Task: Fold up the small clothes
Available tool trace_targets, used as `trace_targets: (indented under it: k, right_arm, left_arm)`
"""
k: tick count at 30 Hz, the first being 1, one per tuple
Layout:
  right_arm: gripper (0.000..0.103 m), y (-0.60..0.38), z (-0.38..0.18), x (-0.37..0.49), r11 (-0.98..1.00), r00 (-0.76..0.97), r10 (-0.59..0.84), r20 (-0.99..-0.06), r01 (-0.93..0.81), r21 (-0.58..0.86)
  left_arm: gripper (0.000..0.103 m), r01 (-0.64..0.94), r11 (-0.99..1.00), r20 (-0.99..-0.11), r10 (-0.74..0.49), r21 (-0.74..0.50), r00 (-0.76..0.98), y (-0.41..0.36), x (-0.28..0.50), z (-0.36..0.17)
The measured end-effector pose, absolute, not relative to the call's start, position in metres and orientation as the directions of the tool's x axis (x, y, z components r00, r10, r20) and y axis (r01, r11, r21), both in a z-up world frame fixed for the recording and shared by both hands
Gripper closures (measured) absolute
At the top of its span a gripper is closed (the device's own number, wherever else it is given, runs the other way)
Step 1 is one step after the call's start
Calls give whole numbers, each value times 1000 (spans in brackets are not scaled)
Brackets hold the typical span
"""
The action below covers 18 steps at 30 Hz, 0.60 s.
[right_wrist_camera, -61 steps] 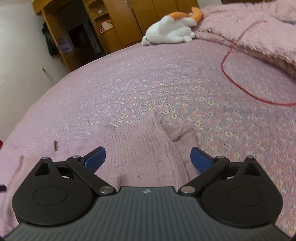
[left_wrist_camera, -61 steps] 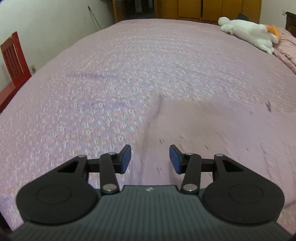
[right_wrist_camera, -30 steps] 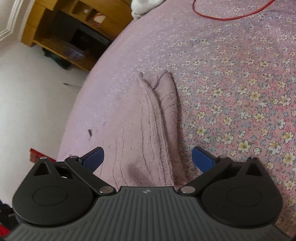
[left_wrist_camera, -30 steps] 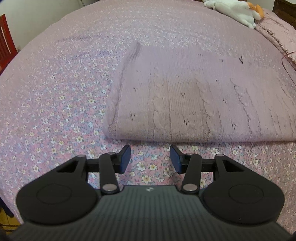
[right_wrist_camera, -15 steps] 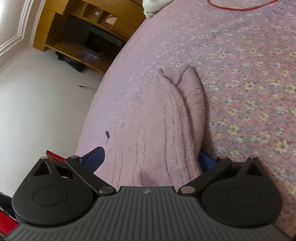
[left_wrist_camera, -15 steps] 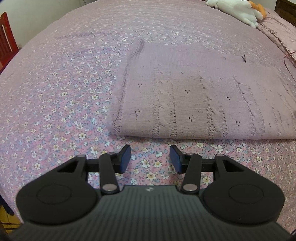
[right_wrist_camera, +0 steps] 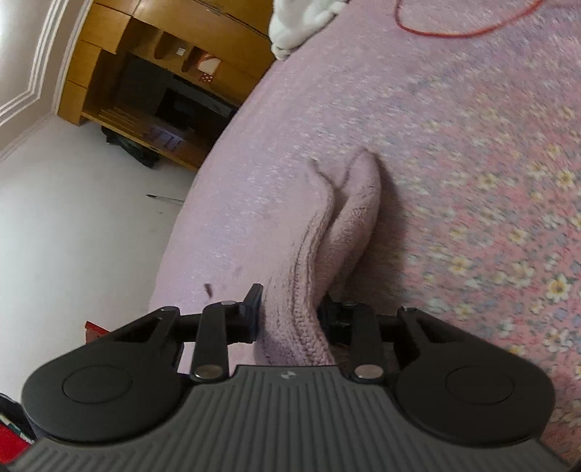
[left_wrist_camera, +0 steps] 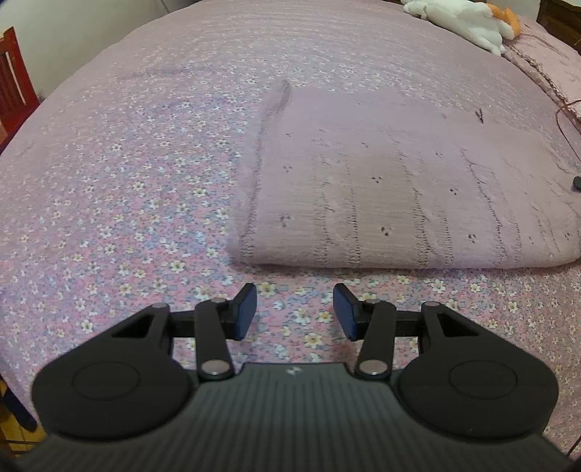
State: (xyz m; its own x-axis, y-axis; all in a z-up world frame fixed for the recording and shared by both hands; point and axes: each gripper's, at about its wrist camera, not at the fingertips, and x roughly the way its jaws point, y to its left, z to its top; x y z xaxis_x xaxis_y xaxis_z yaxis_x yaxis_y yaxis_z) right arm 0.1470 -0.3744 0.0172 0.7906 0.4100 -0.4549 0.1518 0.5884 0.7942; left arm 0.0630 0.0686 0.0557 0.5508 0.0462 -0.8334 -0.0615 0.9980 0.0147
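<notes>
Two views, taken in turn. Through the left wrist camera, my left gripper stands with a moderate gap between its pads, empty, hovering over the flowered bedspread just short of the near folded edge of the pink knitted garment. That garment lies flat and already doubled, across the middle and right of the bed, with its left side running away from me as a ribbed border. A white plush toy sits at the bed's far right corner, well apart. Through the right wrist camera, my right gripper is pinched on the garment's right end, with thick knit bunched between the pads and two layers parting beyond them. To do this fold well, I think I should take the left corner of the near edge with the free tongs, catching both layers, then carry both ends over together at matching height so the edges meet squarely. The red cord lies near the far edge, clear of the work.
</notes>
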Motion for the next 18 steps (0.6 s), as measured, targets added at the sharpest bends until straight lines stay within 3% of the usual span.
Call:
trace_targets:
  k: [5, 18]
  right_arm:
    - [70, -349, 56, 154, 730, 781, 376, -498, 81, 679]
    - [76, -245, 142, 165, 779, 750, 504, -430, -180, 600]
  left_arm:
    - [54, -74, 997, -824, 72, 36, 562, 80, 63, 63]
    - [54, -113, 992, -785, 109, 49, 610, 115, 66, 87]
